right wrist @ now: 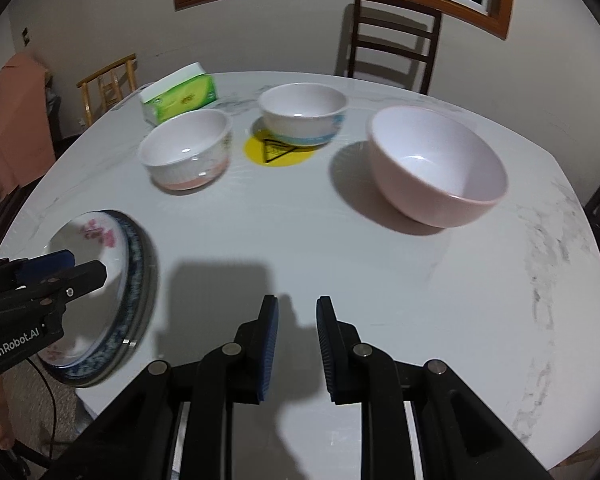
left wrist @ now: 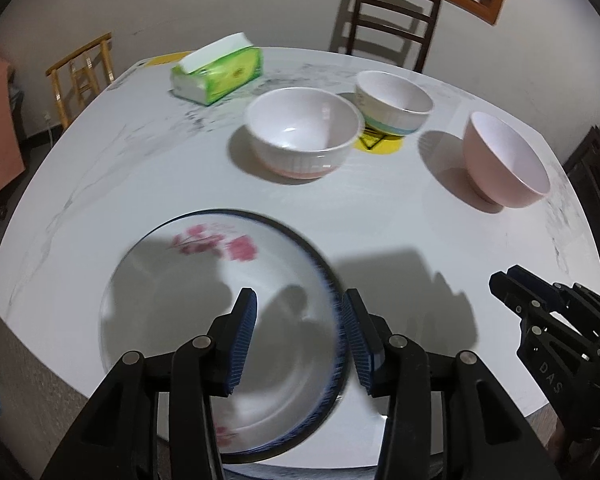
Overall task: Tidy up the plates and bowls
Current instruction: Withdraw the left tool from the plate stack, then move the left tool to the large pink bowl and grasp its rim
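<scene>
white marble table (left wrist: 380, 220), left wrist view: left gripper (left wrist: 300, 340) spread wide over the right rim of the flowered plate (left wrist: 204, 280), holding nothing. ribbed bowl (left wrist: 302, 130), striped bowl (left wrist: 394, 104) and pink bowl (left wrist: 504, 160) stand beyond, unstacked.

right wrist view: right gripper (right wrist: 297, 350) partly open, empty, above bare table; pink bowl (right wrist: 436, 166) nearest. likely step: grasping the plate. next: lower, straddle the rim, close.

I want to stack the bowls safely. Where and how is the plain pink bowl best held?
Grip the pink bowl at its rim, one finger inside and one outside, coming from above on the near side. It stands upright and apart, and its round wall looks too wide for the right tool.
</scene>
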`<state>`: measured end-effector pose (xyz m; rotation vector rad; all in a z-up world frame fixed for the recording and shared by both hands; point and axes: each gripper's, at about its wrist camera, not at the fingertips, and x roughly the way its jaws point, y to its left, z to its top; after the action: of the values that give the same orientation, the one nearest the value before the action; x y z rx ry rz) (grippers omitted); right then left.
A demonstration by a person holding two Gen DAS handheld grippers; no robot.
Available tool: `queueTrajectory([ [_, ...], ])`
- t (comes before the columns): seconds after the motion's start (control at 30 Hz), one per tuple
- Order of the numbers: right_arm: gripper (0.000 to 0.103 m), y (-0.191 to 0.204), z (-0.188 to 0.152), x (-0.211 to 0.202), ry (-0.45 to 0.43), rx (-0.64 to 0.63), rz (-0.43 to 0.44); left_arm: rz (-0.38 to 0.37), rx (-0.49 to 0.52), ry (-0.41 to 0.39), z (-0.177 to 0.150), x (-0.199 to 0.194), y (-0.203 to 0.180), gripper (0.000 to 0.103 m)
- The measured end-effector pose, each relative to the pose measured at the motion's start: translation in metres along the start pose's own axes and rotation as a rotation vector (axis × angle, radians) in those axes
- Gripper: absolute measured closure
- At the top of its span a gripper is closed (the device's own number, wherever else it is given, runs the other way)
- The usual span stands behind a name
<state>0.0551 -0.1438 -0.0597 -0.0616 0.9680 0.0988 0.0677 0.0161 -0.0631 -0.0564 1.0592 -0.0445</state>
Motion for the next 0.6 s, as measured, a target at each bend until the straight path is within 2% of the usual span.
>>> queueTrajectory([
  [0.37, 0.083, -0.076, 0.007, -0.006, 0.001, 0.089, -0.024, -0.035, 0.077, 0.013, 0.027, 0.015, -0.061, 0.057],
  [0.6, 0.083, -0.128, 0.028, -0.014, -0.014, 0.164, -0.016, -0.079, 0.081, 0.012, 0.055, 0.017, -0.093, 0.056],
])
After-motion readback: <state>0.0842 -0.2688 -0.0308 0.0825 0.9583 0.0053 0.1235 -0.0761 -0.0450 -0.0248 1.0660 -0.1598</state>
